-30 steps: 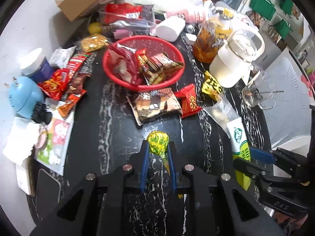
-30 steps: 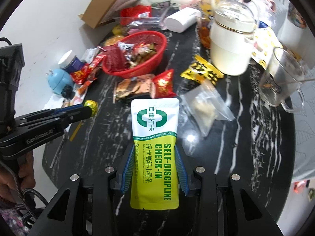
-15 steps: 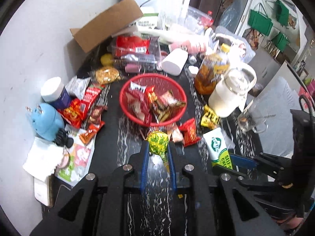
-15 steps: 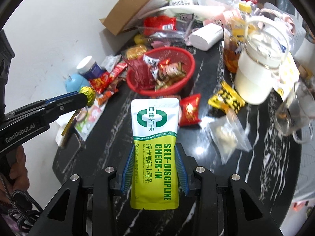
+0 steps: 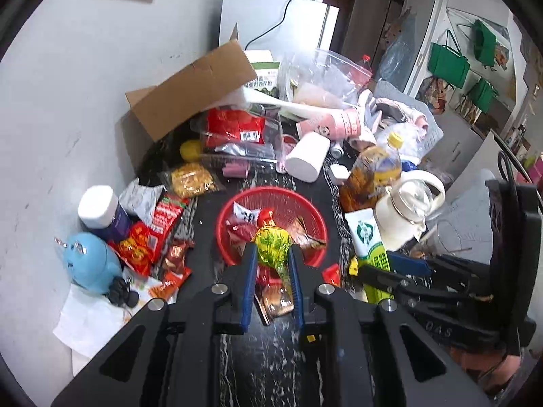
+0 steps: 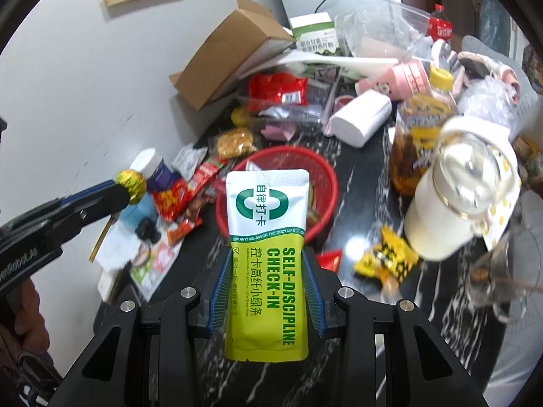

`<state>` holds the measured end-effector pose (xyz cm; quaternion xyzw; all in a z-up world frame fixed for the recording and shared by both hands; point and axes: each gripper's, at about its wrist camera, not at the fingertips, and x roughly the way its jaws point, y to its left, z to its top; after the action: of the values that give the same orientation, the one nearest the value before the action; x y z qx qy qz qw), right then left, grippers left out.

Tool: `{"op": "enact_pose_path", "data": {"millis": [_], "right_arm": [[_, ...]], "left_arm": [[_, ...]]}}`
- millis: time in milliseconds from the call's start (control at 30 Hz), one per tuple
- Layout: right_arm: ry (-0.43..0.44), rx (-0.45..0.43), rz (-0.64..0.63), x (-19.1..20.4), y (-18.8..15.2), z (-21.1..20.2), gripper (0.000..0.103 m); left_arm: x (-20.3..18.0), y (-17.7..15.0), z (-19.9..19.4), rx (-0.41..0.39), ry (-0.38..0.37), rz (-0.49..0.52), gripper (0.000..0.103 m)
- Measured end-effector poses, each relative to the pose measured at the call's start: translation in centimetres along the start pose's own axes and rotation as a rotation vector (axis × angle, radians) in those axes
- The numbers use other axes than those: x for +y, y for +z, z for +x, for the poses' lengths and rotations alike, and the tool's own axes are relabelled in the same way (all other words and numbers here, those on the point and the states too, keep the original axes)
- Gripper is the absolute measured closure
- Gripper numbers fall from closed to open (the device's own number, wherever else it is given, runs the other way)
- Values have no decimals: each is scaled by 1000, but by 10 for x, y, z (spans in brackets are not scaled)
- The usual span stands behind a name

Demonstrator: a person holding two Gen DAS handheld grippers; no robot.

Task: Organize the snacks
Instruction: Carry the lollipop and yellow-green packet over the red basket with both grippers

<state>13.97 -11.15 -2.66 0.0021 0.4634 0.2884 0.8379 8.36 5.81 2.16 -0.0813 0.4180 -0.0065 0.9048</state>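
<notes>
Above the red basket [image 5: 271, 196] my left tongs [image 5: 271, 257] pinched a foil candy [image 5: 271, 247]; my right tongs [image 6: 266, 291], beside its rim, clamped the green pouch [image 6: 268, 237].

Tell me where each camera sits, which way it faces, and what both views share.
Left wrist: on the left gripper, looking down over its jaws, shut on a gold-wrapped candy, toward the red basket; the right gripper shows alongside.
Right wrist: on the right gripper, jaws clamping a green-and-white pouch; the left gripper and a hand show at left.
Shared: basket, candy, pouch, cardboard box.
</notes>
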Motion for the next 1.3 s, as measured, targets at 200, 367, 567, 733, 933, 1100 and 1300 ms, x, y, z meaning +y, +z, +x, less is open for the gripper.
{"op": "enact_pose_path", "data": {"millis": [200, 367, 567, 733, 933, 1100, 1300], "right_arm": [[8, -27, 5, -6, 35, 22, 63], [5, -58, 12, -12, 64, 50, 63], [-4, -89, 16, -19, 95, 86, 62], [-7, -102, 4, -20, 111, 117, 62], [-16, -98, 6, -25, 116, 146, 62], [-38, -93, -11, -27, 113, 161, 57], [-52, -106, -16, -30, 109, 159, 54]], "left_arm": [[9, 17, 19, -5, 13, -13, 85], [19, 30, 41, -1, 25, -26, 85], [32, 48, 69, 2, 31, -46, 85], [43, 59, 95, 12, 37, -56, 85], [51, 62, 126, 43, 33, -56, 85], [53, 58, 143, 71, 31, -64, 85], [51, 54, 149, 86, 29, -61, 85]]}}
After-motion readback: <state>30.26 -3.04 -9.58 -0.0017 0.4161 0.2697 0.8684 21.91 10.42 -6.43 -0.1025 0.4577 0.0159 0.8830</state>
